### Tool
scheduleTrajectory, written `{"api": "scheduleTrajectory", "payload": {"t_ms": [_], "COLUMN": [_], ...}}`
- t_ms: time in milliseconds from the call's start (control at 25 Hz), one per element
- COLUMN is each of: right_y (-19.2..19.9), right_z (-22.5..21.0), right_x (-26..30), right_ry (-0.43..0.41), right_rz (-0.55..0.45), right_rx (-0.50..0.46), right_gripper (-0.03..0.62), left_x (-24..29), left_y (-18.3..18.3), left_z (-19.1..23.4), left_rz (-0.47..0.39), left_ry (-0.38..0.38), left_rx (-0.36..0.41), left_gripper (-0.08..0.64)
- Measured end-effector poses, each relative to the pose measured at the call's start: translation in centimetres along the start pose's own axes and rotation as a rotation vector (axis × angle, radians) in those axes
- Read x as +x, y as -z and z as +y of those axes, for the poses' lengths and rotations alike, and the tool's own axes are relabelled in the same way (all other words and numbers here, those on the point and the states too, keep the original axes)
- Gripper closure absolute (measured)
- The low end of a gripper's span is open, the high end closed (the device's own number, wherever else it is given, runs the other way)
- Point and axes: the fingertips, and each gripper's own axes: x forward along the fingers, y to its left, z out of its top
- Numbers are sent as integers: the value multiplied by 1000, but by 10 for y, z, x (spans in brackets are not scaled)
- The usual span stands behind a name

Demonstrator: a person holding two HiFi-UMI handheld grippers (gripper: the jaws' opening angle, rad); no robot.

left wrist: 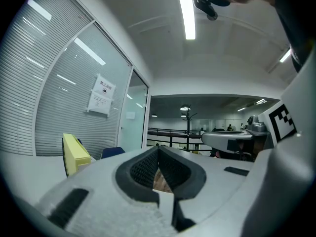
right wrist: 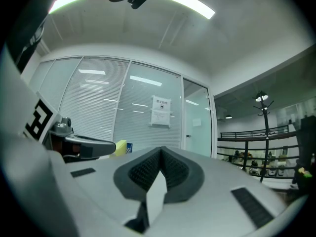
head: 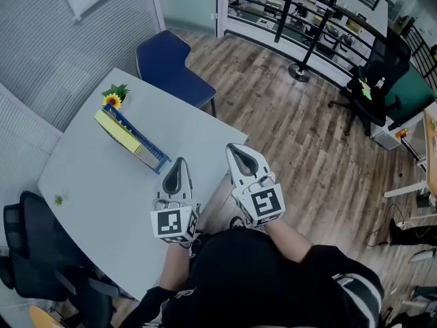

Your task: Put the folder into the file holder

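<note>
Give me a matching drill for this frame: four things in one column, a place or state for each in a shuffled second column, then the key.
Things
1. folder
2. right gripper
3. blue chair
4. sunflower

Places or states
A. on the wood floor past the far edge of the table
B. jaws shut, nothing between them
C. on the table by the far end of the file holder
D. yellow, standing along the blue file holder

Pairs: 1-D, 2-B, 3-A, 4-C
</note>
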Motion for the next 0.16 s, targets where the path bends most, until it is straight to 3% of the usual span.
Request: {"api": "scheduleTrajectory", "payload": {"t_ms": [160], "right_y": [-1], "right_z": [0], "right_x": [-3], "right_ry": [7], "right_rz": [11], "right_rx": [11], "right_gripper": [589], "left_x": [-3], "left_y": [0], "left_z": [-3], "left_rz": [4], "left_ry": [2], "left_rx": [-3], "left_gripper": [560]}}
